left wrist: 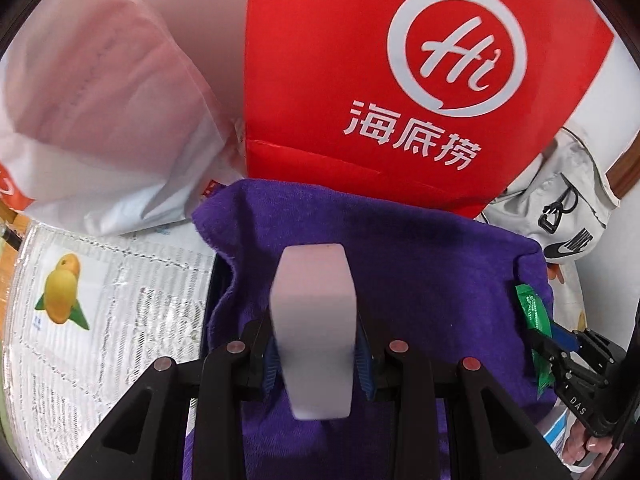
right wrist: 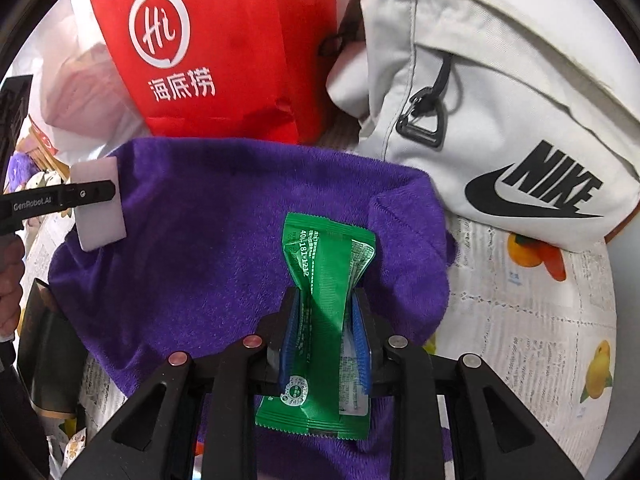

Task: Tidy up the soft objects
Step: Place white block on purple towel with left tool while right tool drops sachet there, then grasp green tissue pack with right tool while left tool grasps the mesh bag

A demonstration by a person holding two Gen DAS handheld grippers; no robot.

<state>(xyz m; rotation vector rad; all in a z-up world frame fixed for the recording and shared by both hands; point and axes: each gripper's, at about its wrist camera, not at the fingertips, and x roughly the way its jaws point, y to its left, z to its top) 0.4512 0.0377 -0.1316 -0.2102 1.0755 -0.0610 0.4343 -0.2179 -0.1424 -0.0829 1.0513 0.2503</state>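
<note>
- Light was bright, even and soft in both views, casting only faint shadows.
- Fisheye bending curved the edges, and dark vignette filled the corners.
- The white block [left wrist: 314, 328] nearest the left lens was blurred; the red bag [left wrist: 400, 80] stayed sharp.

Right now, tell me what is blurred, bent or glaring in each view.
Left wrist view: white block close to the lens, soft-edged; red bag bowed by the fisheye, dark corners. Right wrist view: sharper; green packet shows slight sheen; white bag curves with the lens.
</note>
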